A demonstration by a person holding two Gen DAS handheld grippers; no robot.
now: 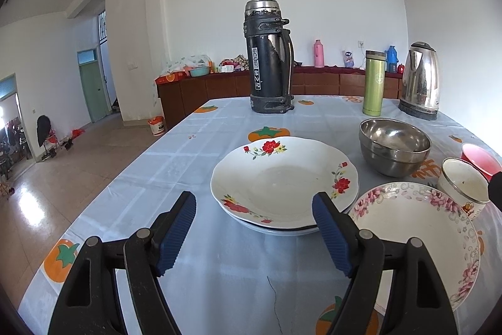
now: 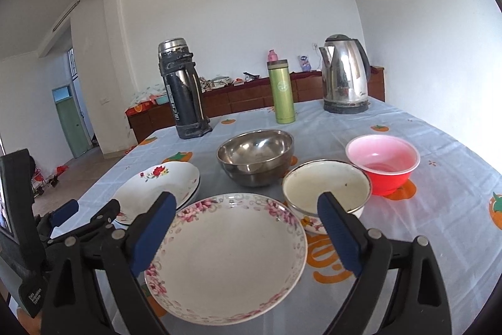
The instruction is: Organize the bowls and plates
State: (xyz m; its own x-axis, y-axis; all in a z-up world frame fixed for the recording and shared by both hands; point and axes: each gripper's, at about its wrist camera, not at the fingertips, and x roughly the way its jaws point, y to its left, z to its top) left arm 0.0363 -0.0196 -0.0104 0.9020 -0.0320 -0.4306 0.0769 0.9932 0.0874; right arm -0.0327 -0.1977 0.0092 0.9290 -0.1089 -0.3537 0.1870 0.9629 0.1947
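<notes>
Right now your right gripper (image 2: 248, 228), jaws spread and holding nothing, sits nearest the pink-flowered plate (image 2: 224, 259), which lies straight ahead between its fingers by the table's near edge; your left gripper (image 1: 254, 233) is likewise unclenched and empty.

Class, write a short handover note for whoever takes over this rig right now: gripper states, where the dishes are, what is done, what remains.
Left hand-held gripper: open, empty, facing the red-flower plate, which sits stacked on another plate.
Right hand-held gripper: open, empty, over the near side of the pink-flower plate.
Behind them: steel bowl, white enamel bowl, pink bowl, all separate on the tablecloth.
Done: two plates stacked.
Left: add the pink-flower plate to the stack, probably; nest the bowls.
</notes>
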